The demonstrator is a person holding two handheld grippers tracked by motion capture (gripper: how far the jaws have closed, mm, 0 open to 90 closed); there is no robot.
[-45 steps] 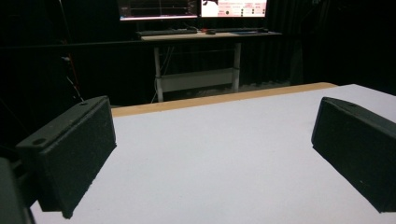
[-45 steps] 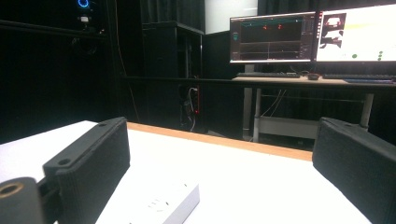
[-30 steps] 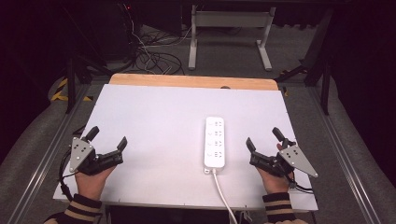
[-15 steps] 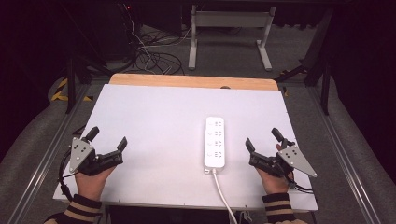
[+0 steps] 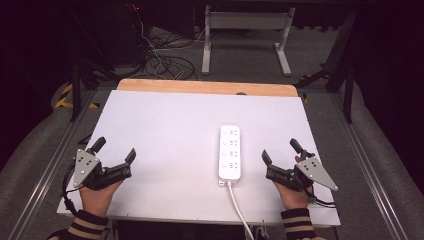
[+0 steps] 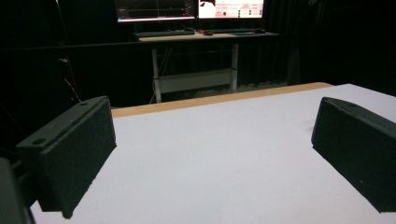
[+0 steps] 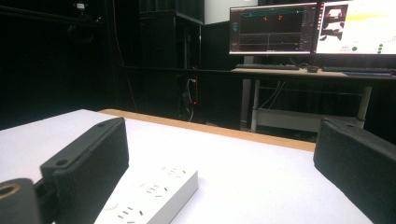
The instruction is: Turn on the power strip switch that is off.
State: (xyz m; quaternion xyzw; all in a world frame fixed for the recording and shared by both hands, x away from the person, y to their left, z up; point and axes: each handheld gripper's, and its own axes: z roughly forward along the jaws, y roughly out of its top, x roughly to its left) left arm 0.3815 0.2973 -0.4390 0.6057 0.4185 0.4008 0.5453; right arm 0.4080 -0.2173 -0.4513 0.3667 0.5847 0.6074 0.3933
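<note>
A white power strip (image 5: 229,152) lies lengthwise on the white table (image 5: 165,130), right of centre, its cord (image 5: 239,210) running off the front edge. My right gripper (image 5: 280,153) rests near the front right, just right of the strip, open with nothing between its jaws. In the right gripper view the strip (image 7: 149,196) lies beside the left jaw. My left gripper (image 5: 115,149) sits at the front left, open and empty, far from the strip. The left gripper view looks over bare white tabletop (image 6: 224,154) between wide-apart jaws.
A wooden strip (image 5: 205,87) borders the table's far edge. Beyond it stand a desk frame (image 5: 245,35) and tangled cables (image 5: 160,62) on the floor. Monitors (image 7: 308,28) glow on a desk behind. Metal rails (image 5: 45,170) run along both table sides.
</note>
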